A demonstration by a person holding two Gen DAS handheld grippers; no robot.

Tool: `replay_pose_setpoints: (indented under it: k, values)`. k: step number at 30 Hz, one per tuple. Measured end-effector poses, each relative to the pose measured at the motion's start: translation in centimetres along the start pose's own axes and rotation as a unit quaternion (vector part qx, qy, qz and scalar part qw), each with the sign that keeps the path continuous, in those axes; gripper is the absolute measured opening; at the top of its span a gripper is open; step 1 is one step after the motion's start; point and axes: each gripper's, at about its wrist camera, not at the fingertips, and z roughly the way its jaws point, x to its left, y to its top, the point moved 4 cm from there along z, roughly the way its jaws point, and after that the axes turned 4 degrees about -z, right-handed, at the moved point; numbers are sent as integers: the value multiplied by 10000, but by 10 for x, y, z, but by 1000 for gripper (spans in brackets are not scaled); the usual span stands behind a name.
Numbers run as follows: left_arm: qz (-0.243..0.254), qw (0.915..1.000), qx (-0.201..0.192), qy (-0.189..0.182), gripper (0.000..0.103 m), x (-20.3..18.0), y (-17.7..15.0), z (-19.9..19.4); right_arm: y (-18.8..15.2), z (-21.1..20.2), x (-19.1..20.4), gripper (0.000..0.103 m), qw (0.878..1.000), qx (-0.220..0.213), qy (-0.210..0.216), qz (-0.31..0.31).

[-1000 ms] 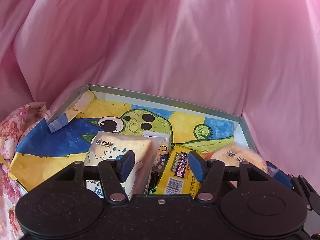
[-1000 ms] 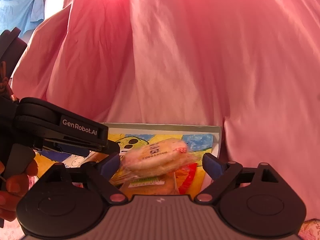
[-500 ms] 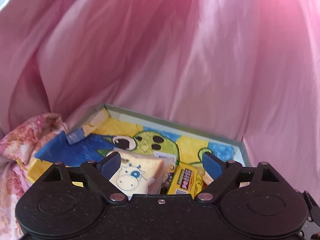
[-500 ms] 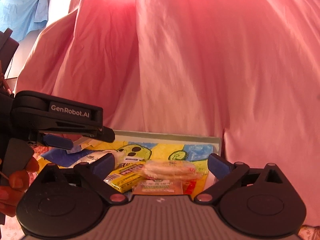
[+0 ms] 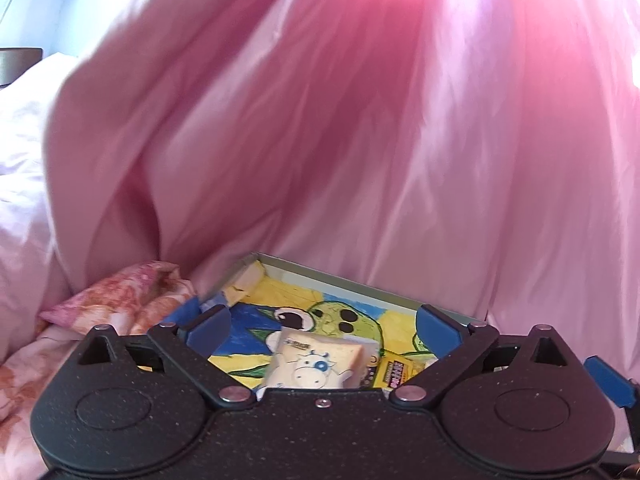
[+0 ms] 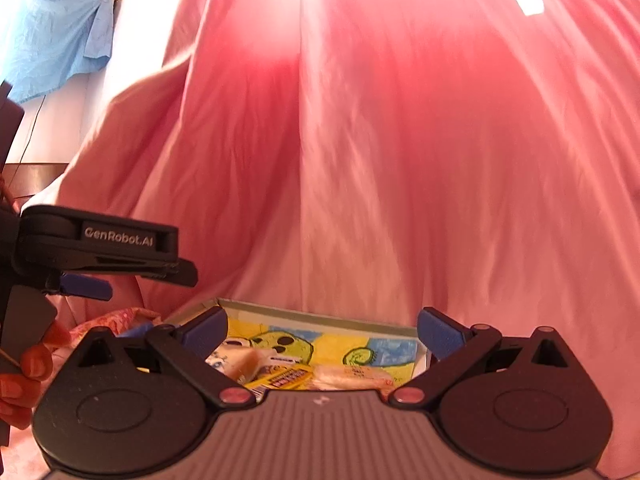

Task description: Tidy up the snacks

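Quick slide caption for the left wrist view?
Open left claw above the cartoon-lined box holding cow-print snack.

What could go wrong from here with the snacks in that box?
The box sits on soft pink bedding, so a nudge might tip it. The cow-print packet leans on the yellow packet and may slide. Both the left gripper and right gripper hang open close together, so they could bump each other.
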Motion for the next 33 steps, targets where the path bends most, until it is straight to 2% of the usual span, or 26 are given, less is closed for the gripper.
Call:
replay_pose_setpoints:
  k: [12, 28, 33]
  values:
    - [205, 9989, -411, 116, 102, 26, -12, -78, 16, -54, 21, 103, 9997, -167, -172, 96]
    - [102, 9985, -469, 263, 102, 64, -54, -146, 2, -117, 42, 103, 9990, -68, -413, 167]
    - [-8, 9990, -331, 292, 102, 77, -74, -160, -10, -135, 44, 103, 9986, 87, -491, 189]
